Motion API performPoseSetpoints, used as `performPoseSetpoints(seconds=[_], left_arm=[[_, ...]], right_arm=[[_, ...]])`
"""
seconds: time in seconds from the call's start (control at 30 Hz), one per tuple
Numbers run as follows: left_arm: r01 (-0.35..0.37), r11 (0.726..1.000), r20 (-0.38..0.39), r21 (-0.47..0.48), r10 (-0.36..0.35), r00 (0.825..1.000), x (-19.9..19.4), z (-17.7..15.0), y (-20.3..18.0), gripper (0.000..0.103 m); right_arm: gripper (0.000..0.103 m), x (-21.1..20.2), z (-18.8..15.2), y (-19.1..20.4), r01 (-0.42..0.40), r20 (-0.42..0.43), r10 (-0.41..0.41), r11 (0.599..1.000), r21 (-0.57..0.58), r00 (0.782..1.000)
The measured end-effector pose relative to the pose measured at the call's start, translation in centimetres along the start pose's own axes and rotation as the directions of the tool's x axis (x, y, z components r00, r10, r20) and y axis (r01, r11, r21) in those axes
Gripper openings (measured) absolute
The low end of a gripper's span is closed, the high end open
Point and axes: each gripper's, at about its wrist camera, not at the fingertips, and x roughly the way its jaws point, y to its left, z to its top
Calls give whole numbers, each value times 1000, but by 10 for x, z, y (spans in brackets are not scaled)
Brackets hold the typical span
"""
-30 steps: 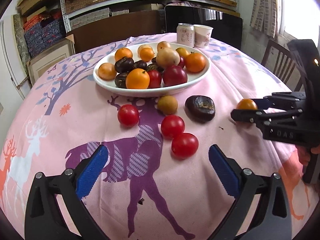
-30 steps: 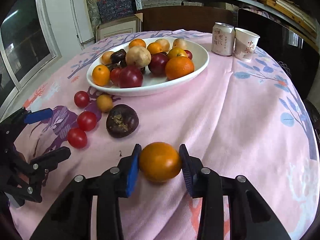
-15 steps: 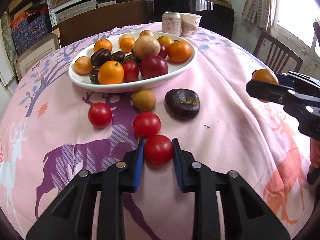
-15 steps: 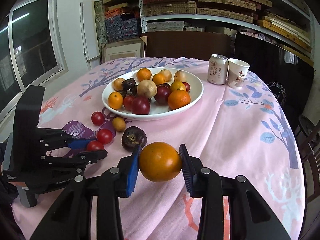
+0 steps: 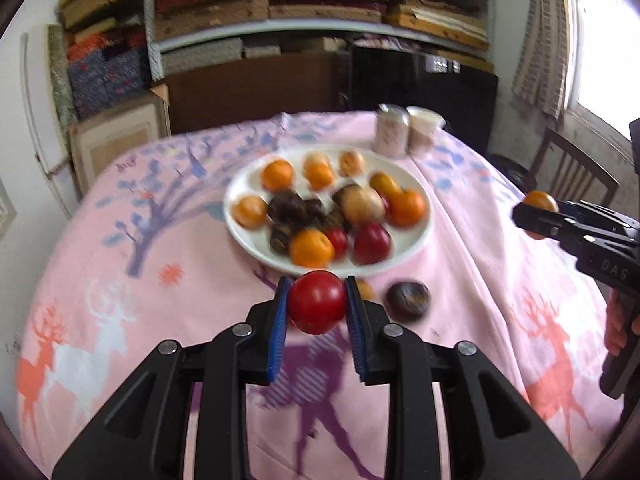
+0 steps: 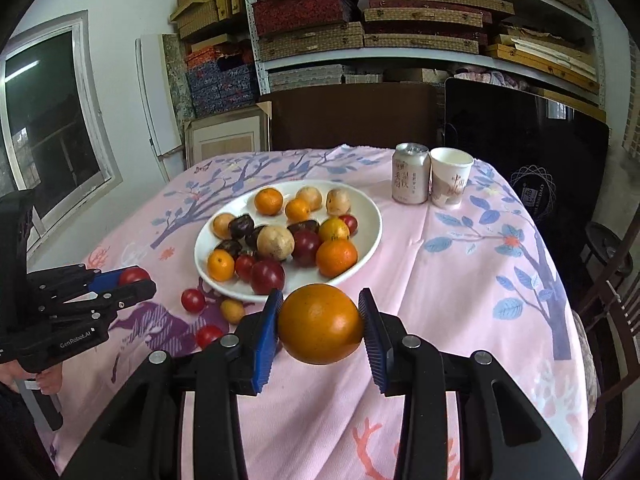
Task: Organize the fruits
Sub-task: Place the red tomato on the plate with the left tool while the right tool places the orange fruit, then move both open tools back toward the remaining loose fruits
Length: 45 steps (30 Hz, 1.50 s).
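On the left, the left gripper [image 5: 317, 307] is clamped on a red tomato [image 5: 317, 307], which sits right between its blue pads [image 5: 281, 316], lifted clear of the pink tablecloth [image 6: 460, 264]. Beyond and just past its tips lies the white plate [image 6: 370, 216] heaped with oranges, plums and dark fruit. On the cloth near the plate's near rim rest two loose tomatoes [image 6: 193, 300], a small yellow fruit [image 6: 232, 310] and a dark round fruit [image 5: 408, 300]. To the right, the right gripper [image 6: 319, 326] grips an orange [image 6: 320, 323] squarely between its pads, held above the cloth, short of the plate. Far back stand a can [image 6: 410, 174] and paper cup [image 6: 450, 178], side by side.
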Motion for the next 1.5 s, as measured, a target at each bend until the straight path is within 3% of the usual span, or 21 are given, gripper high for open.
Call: performPoseSetpoints(seconds=[0.13,0.3,0.47,0.83,0.87,0.9,0.93,1.0,1.1,1.27,1.5], left_arm=[[-43,998,32,-47,44,999,2,30,23,26],[-92,996,47,-18,93,995,27,60,30,26],[-16,1000,36,-24,17,999,70,77,30,26],[1,997,18,-81,1,1000,141,82,40,27],[-24,996,39,-88,27,999,141,82,40,47],[-46,995,53,-92,51,997,141,82,39,89],[-72,992,90,-104,82,993,137,81,39,99],[-105,989,141,-103,119,983,128,82,38,98],[-112,989,114,-91,123,986,120,85,38,98],[-81,990,126,-119,96,987,91,72,42,98],[-99,993,113,-60,105,988,40,34,33,98]], right_arm=[[39,8,30,5,9,35,-10,1000,8,999],[39,45,54,21,-1,17,2,1000,-31,1000],[39,92,61,23,-14,-3,14,999,-50,1000],[40,170,44,13,-52,-97,50,998,-21,994],[40,171,42,13,-43,-92,41,999,-20,995],[48,170,41,12,-26,-80,24,999,-20,997],[73,168,41,12,4,-67,-6,1000,-21,998],[100,160,43,11,-2,-35,1,1000,-26,999],[100,146,47,9,2,-15,-2,1000,-28,1000],[100,115,44,2,75,10,-75,997,6,997],[100,76,17,-3,94,-62,-90,994,58,994]])
